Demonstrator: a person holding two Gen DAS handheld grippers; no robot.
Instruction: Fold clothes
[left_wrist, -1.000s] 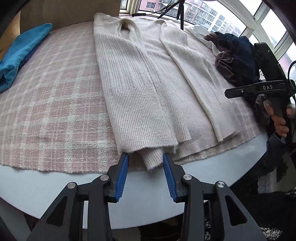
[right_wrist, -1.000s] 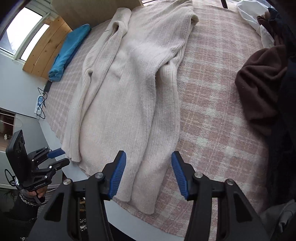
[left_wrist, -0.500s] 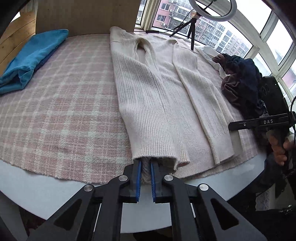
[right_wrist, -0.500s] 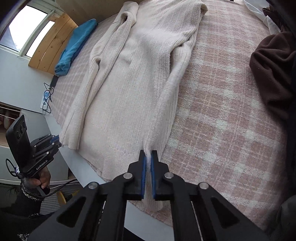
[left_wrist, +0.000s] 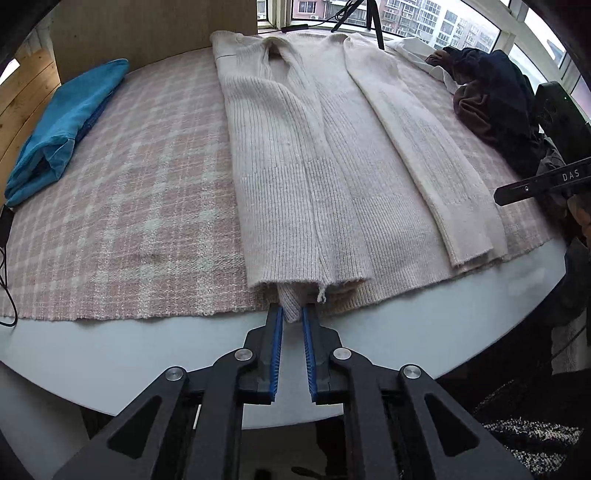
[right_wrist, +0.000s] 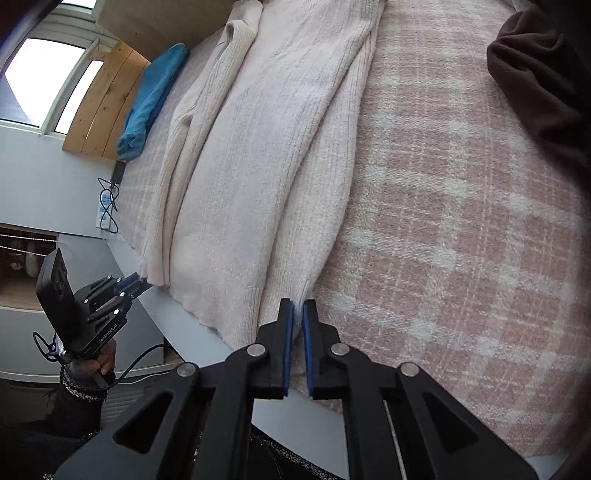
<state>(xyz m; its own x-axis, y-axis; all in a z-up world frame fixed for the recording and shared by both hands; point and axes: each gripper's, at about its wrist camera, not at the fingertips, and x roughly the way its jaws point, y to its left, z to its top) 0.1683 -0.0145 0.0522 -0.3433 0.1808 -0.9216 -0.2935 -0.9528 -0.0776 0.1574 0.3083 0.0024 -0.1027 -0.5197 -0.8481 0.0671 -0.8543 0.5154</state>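
Daylit windows (left_wrist: 406, 18), wood wall (right_wrist: 103, 110), apt blocks outside.

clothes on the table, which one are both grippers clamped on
The cream ribbed cardigan, spread flat mid-table. The left gripper and right gripper each pinch its near edge; the folded blue garment and the dark pile lie untouched.

I see soft, even daylight from the windows (left_wrist: 424, 18) behind the worktop (left_wrist: 110, 354); shadows are faint. A window pane (right_wrist: 40, 70) in my right view is blown out white. Fisheye bending curves both views' edges, corners vignette black, focus is sharp.
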